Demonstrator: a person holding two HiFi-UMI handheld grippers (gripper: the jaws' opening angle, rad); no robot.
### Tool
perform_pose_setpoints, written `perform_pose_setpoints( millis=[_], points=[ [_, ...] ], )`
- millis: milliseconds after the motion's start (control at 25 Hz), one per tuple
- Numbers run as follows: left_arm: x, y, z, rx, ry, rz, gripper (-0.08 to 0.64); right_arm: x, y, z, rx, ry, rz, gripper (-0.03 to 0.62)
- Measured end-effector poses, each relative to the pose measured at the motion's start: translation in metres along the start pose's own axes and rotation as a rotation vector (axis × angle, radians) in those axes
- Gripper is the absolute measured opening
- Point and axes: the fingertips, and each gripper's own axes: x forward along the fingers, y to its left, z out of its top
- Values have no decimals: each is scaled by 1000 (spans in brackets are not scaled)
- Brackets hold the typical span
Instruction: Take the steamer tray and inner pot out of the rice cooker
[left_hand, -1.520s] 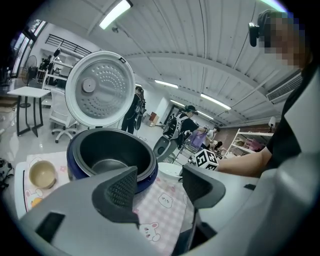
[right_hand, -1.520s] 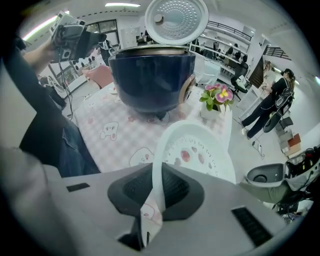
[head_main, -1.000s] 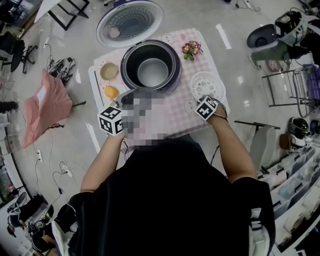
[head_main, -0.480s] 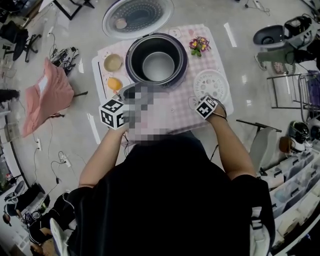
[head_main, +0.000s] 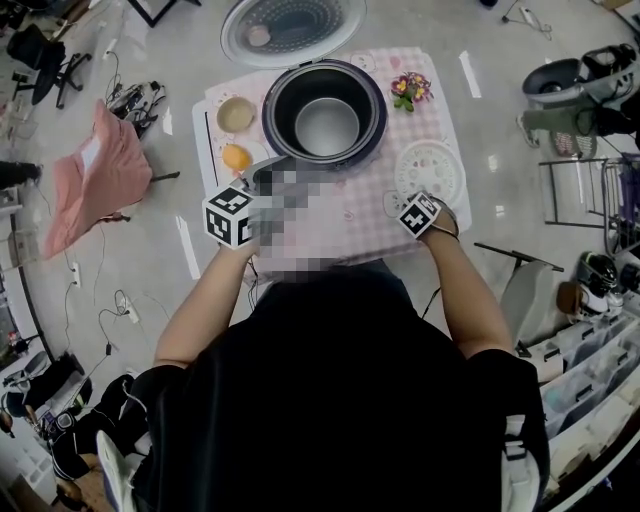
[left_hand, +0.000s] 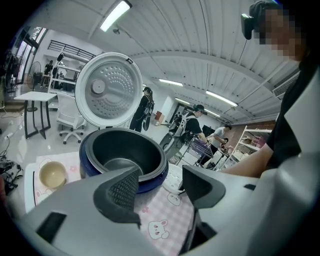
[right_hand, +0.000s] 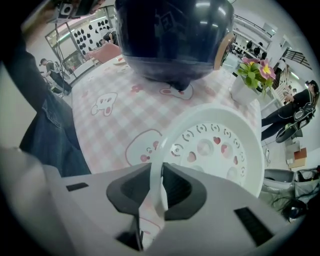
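The steamer tray (head_main: 430, 172) is set lower on the checked tablecloth (head_main: 350, 215), its rim between the opening right gripper (right_hand: 159, 186); the left gripper (left_hand: 160, 187) is held wide above the grey floor (head_main: 170, 250).

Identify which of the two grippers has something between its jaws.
The right gripper: the rim of the white steamer tray sits between its opening jaws. The left gripper stands open, nothing between its jaws.

The head camera looks steeply down on the table (head_main: 360, 225); both gripper cameras, low and close, share the rice cooker (left_hand: 86, 161).
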Motion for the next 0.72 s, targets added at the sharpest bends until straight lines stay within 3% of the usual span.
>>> perform_pose_setpoints(
  millis=[240,560,720],
  points=[
    [-4,0,1,2,-9,6,290,-6,6,-3,0,-9,49,124],
    [-14,1,8,5,-40,7,290,-49,3,16,20,-85,66,149],
    [-21,1,13,13,-52,7,290,-92,-16,42,37,-188,-10,150]
  ],
)
